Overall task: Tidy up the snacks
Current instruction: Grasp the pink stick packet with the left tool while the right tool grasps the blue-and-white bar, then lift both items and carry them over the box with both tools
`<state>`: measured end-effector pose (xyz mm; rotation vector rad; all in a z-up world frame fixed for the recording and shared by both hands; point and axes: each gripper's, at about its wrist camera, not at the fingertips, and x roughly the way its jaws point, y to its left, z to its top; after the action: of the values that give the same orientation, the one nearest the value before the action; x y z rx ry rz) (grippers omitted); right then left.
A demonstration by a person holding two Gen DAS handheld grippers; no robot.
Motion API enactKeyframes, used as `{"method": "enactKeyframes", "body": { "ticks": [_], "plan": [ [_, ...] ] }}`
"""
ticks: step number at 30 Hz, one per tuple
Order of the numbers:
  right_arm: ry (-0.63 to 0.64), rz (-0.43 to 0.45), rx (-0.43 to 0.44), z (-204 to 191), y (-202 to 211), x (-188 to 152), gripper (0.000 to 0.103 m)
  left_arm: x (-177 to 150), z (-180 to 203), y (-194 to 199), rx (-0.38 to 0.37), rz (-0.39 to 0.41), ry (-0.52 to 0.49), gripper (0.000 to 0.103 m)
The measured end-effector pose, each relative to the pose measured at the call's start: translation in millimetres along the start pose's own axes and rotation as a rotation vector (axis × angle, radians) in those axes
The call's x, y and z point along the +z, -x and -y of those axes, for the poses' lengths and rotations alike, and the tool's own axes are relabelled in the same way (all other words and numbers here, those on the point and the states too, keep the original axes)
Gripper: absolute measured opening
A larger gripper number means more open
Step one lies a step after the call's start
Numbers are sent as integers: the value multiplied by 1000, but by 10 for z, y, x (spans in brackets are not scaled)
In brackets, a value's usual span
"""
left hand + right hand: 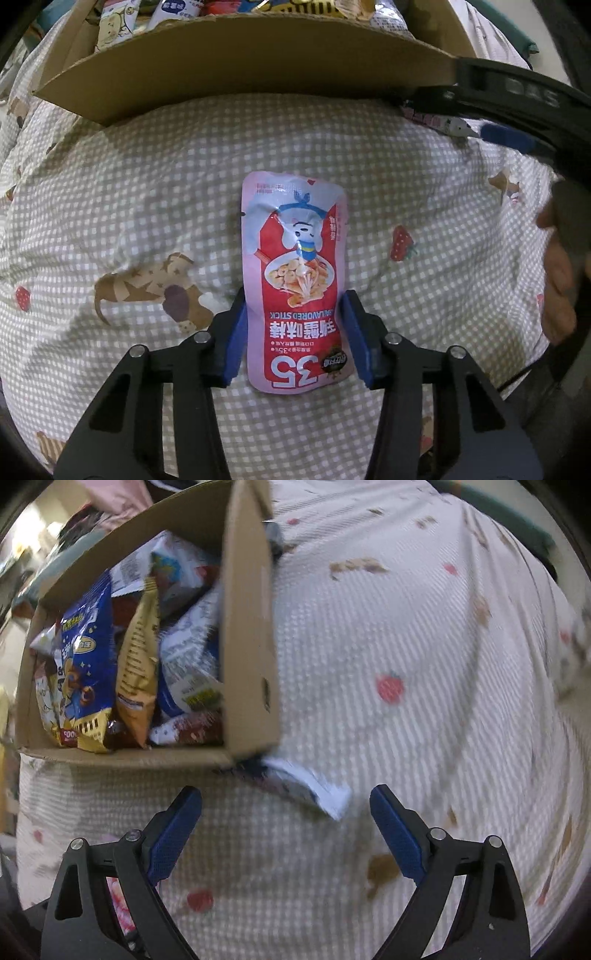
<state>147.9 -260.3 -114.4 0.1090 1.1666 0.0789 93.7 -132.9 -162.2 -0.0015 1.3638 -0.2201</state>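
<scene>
Left tongs [293, 334] clamped on pink snack packet [295, 284] lying on checked bedspread [129, 192]. Right tongs [286, 832] wide, empty, near cardboard box [251, 646].

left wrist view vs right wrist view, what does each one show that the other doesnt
Only the left wrist view shows the pink snack pouch lying flat, the left gripper shut on its sides.

Only the right wrist view shows down into the box at the blue bag and gold bag, the open, empty right gripper, and a white packet at the box corner.

Both show the cardboard box on the checked bedding.
</scene>
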Motion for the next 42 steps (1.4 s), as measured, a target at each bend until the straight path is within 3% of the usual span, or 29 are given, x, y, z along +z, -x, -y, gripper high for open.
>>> {"method": "enactKeyframes", "body": {
  "ticks": [2, 7, 10, 15, 24, 30, 33, 38, 42],
  "plan": [
    [48, -4, -17, -85, -61, 44, 90, 3, -84, 40, 5, 9, 2, 44],
    [101, -74, -18, -160, -253, 61, 62, 20, -273, 132, 4, 19, 41, 44],
    [123, -80, -3, -165, -251, 32, 39, 57, -320, 189, 1, 34, 54, 44],
    [122, -100, 63, -143, -129, -78, 23, 133, -424, 355, -2, 67, 48, 44],
    [104, -131, 273, -359, 323, -463, 20, 153, -785, 580, 9, 90, 113, 44],
    [87, -48, 386, -445, 795, -674, 20, 14, -1007, 765, 11, 103, 163, 44],
    [75, 10, 430, -362, 941, -594, 20, -98, -1125, 881, 0, 115, 199, 44],
    [29, 112, 486, -285, 1243, -565, 20, -189, -1275, 1148, 27, 185, 208, 44],
    [-21, 188, 478, -146, 1373, -417, 20, -82, -1373, 1343, 48, 248, 178, 44]
  ]
}}
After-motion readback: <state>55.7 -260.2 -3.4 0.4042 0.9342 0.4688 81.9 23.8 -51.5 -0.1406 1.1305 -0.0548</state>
